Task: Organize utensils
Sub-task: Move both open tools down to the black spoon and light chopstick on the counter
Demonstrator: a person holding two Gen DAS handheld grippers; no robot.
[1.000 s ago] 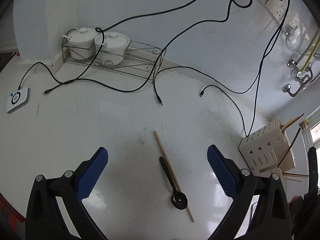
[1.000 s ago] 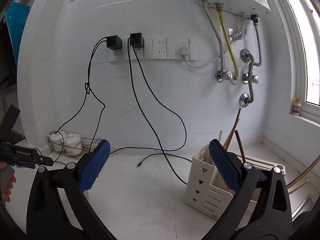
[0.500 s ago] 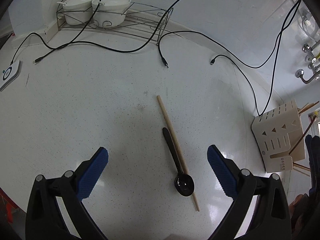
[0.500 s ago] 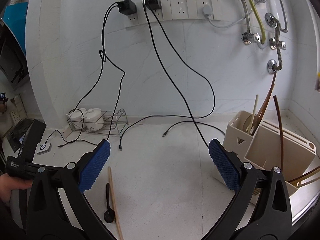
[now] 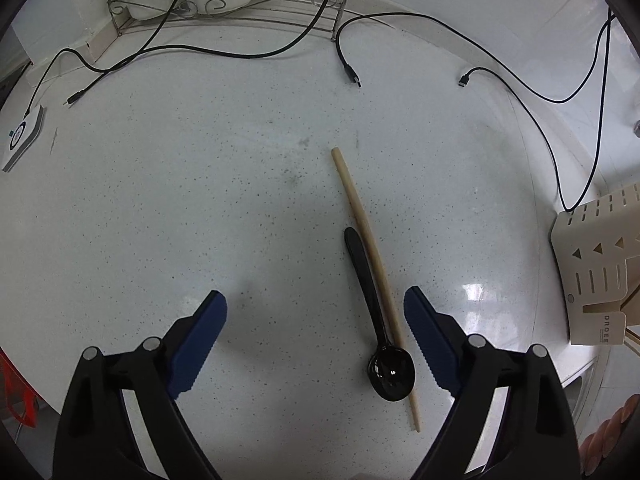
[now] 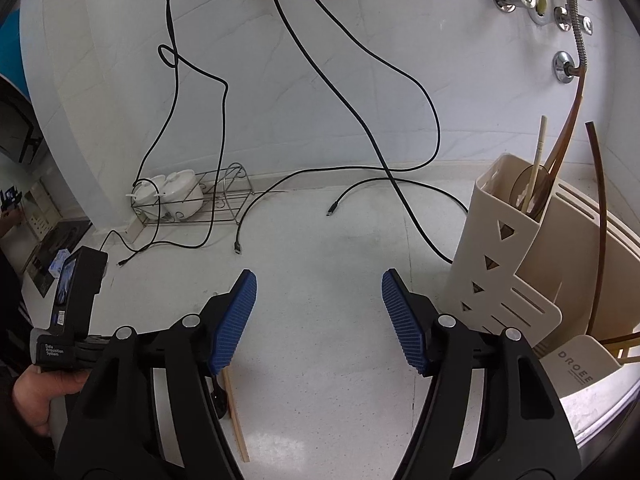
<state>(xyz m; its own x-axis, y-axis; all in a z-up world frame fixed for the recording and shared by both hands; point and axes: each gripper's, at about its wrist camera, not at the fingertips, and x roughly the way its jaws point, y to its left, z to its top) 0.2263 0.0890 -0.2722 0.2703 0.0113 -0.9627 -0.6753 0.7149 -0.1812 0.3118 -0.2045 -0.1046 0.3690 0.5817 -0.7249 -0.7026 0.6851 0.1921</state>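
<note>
A black spoon [image 5: 376, 320] and a pale wooden chopstick [image 5: 370, 252] lie side by side on the white speckled counter [image 5: 200, 208]. My left gripper [image 5: 316, 344] points down over them, its jaws closing but still wide; the spoon's bowl and the chopstick's lower part lie between the blue pads [image 5: 426, 340], untouched. My right gripper [image 6: 318, 320] hovers over bare counter, jaws closing with nothing between them. The chopstick [image 6: 236, 416] and spoon [image 6: 219, 400] peek out behind its left finger. A beige utensil holder [image 6: 516, 276] with chopsticks and brown utensils stands to its right.
Black cables [image 5: 248, 54] trail over the counter's far part. A wire rack with white lidded pots [image 6: 176, 196] stands by the wall. A white puck device [image 5: 22, 140] lies far left. Metal pipes [image 6: 568, 20] run on the wall. A hand [image 6: 40, 400] holds the left gripper's handle.
Both grippers sank and tipped downward. The left came closer over the spoon and chopstick. The right gripper's jaws narrowed a good deal; the left's narrowed slightly.
</note>
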